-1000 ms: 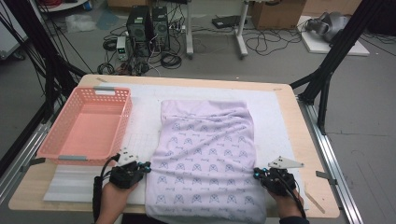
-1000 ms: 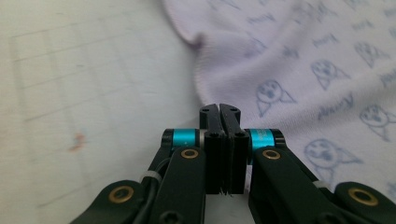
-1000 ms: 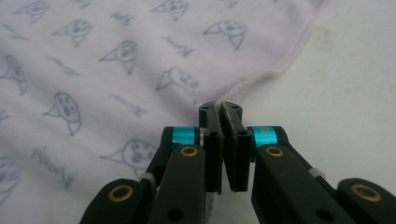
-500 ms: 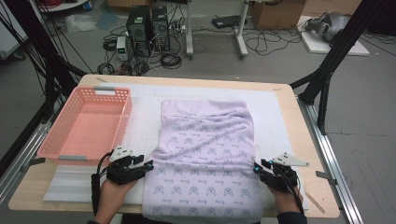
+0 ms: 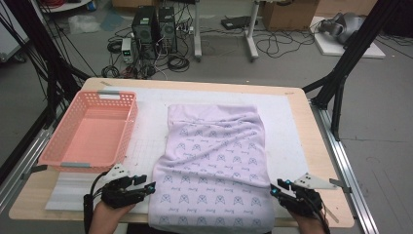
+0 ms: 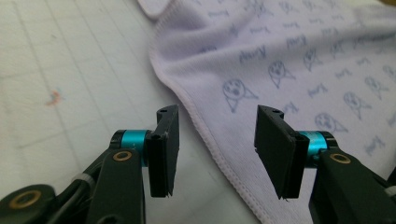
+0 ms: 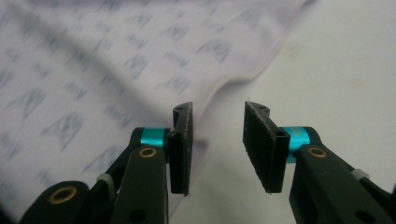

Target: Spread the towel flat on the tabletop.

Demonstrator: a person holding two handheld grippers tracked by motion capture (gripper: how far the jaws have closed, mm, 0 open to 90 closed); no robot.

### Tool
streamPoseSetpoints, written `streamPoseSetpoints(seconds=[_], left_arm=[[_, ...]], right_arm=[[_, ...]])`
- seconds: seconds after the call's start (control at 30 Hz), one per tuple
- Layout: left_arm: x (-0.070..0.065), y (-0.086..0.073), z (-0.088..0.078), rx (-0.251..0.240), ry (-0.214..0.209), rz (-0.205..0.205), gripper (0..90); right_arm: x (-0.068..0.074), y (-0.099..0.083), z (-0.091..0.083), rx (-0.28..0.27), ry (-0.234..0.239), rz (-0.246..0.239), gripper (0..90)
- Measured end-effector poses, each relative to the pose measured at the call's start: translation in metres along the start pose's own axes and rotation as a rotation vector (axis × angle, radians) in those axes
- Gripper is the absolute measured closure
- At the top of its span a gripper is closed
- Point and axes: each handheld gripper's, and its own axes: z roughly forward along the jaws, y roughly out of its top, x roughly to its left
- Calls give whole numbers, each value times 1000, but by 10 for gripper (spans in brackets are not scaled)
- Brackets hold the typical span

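Two grippers sit at the near edge of the table (image 5: pixel 311 161), one at each lower corner of a lilac printed towel (image 5: pixel 214 165). To the left, just beside the towel, stands a pink basket (image 5: pixel 73 146) on a white mat (image 5: pixel 146 146); nothing lies between either gripper and the cloth. The towel lies spread flat at the table's middle — long axis running from the near edge toward the far edge, its far end rumpled in folds and its near end draping over the edge. The left gripper (image 5: pixel 151 185) points at the towel's left hem, the right gripper (image 5: pixel 275 189) at its right hem. Both have just been opening: jaws now apart, with the hem below the gaps and no cloth pinched between the pads.
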Motion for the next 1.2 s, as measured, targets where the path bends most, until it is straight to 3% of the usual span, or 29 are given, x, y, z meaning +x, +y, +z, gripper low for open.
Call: streamPoseSetpoints(seconds=[0.13, 0.17, 0.2, 0.23, 0.27, 0.3, 0.4, 0.53, 0.9, 0.93, 0.97, 1.0, 1.1, 1.2], left_arm=[[-11, -4, 6, 13, 15, 51, 492], [-14, -4, 6, 21, 39, 100, 522], [-17, -5, 5, 32, 69, 165, 604], [-18, -5, 5, 44, 62, 192, 707], [-18, -4, 4, 59, 28, 189, 813], [-19, -4, 4, 64, 37, 203, 875], [-19, -3, 0, 91, 19, 180, 880], [-14, -8, -13, 89, -22, 139, 881], [-25, -28, -43, 158, -168, 160, 872], [-25, -28, -44, 166, -167, 167, 833], [-24, -28, -45, 157, -148, 155, 693], [-23, -27, -44, 133, -130, 120, 543], [-18, -16, -39, 41, -86, 68, 464], [-15, -4, -22, -4, -47, 46, 467]], right_arm=[[10, -9, 7, 45, 14, -6, 588], [10, -9, 7, 51, 15, -2, 598], [10, -8, 6, 56, 10, -6, 648], [10, -8, 5, 61, 4, -14, 713], [9, -8, 4, 68, 19, -6, 839], [8, -9, 4, 69, 40, -5, 855], [11, -9, 1, 85, 35, -22, 872], [12, -12, -7, 109, 71, -33, 876], [23, -25, -50, 125, 175, -58, 875], [24, -25, -52, 138, 189, -57, 867], [25, -24, -51, 165, 206, -63, 841], [26, -23, -51, 164, 184, -79, 786], [24, -15, -45, 88, 133, -34, 677], [24, -6, -27, 66, 41, -24, 677]])
